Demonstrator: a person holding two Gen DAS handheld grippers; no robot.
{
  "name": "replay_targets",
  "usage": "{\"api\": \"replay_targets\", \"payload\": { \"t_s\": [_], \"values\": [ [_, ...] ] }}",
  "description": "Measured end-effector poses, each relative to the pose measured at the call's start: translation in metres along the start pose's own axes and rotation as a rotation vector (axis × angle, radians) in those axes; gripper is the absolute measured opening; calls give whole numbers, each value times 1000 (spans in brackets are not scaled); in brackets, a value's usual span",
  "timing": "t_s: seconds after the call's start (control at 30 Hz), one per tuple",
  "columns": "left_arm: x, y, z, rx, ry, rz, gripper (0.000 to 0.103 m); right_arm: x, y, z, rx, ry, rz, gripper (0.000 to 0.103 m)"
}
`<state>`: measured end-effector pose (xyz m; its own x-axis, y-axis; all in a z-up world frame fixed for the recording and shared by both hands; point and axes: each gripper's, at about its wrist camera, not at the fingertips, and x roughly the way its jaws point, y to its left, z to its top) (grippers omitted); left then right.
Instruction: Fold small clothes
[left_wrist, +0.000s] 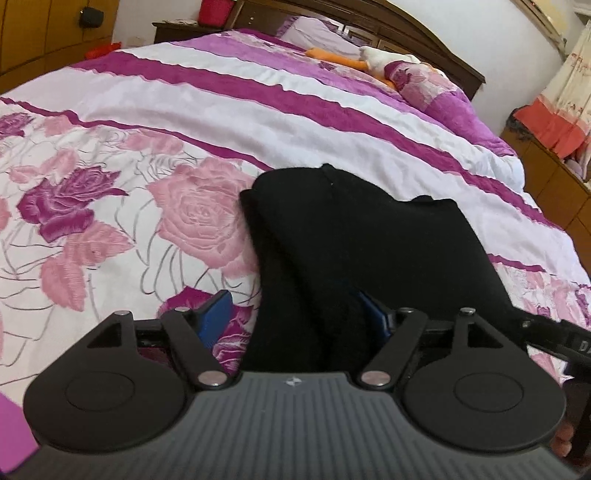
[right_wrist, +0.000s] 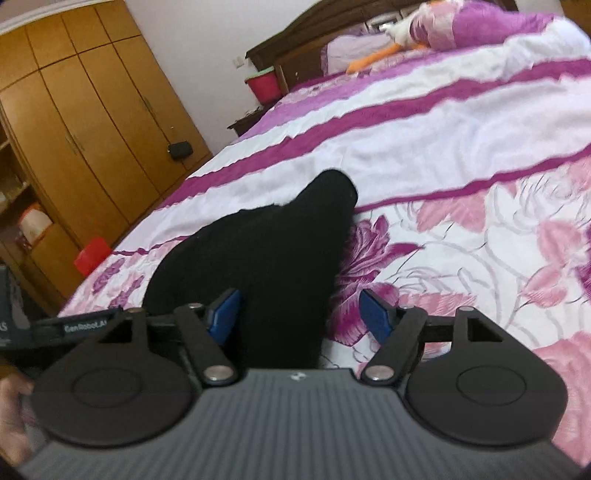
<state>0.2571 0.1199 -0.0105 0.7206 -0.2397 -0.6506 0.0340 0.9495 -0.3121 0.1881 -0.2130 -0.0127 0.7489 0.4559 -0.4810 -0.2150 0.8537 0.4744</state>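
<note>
A black garment (left_wrist: 351, 236) lies folded on the floral bedspread (left_wrist: 110, 206). Its near end runs between the blue pads (left_wrist: 216, 314) of my left gripper (left_wrist: 295, 314), which stands open. The left pad is clear of the cloth and the right pad is partly hidden behind it. In the right wrist view the same black garment (right_wrist: 266, 251) stretches away from me, and my right gripper (right_wrist: 301, 314) is open around its near end. There the cloth lies against the left pad (right_wrist: 225, 312), while the right pad is well apart from it.
The bedspread (right_wrist: 443, 155) has pink roses near me and purple and white stripes farther off. An orange and white soft toy (left_wrist: 365, 61) and a pillow lie by the headboard. A wooden wardrobe (right_wrist: 92, 110) stands left of the bed, with a red bucket (right_wrist: 264, 85) on the nightstand.
</note>
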Motion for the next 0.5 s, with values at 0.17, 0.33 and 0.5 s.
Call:
{"api": "replay_targets", "payload": {
  "t_s": [0.17,0.33,0.5],
  "values": [
    [8,7,1,-39,10,-71,78,19,0,-4,23,39,58,74],
    [16,12,2,-58,14,-138,78,33,3,-6,32,44,97,74],
    [19,15,1,-113,26,-243,44,41,10,-3,16,49,103,63]
  ]
}}
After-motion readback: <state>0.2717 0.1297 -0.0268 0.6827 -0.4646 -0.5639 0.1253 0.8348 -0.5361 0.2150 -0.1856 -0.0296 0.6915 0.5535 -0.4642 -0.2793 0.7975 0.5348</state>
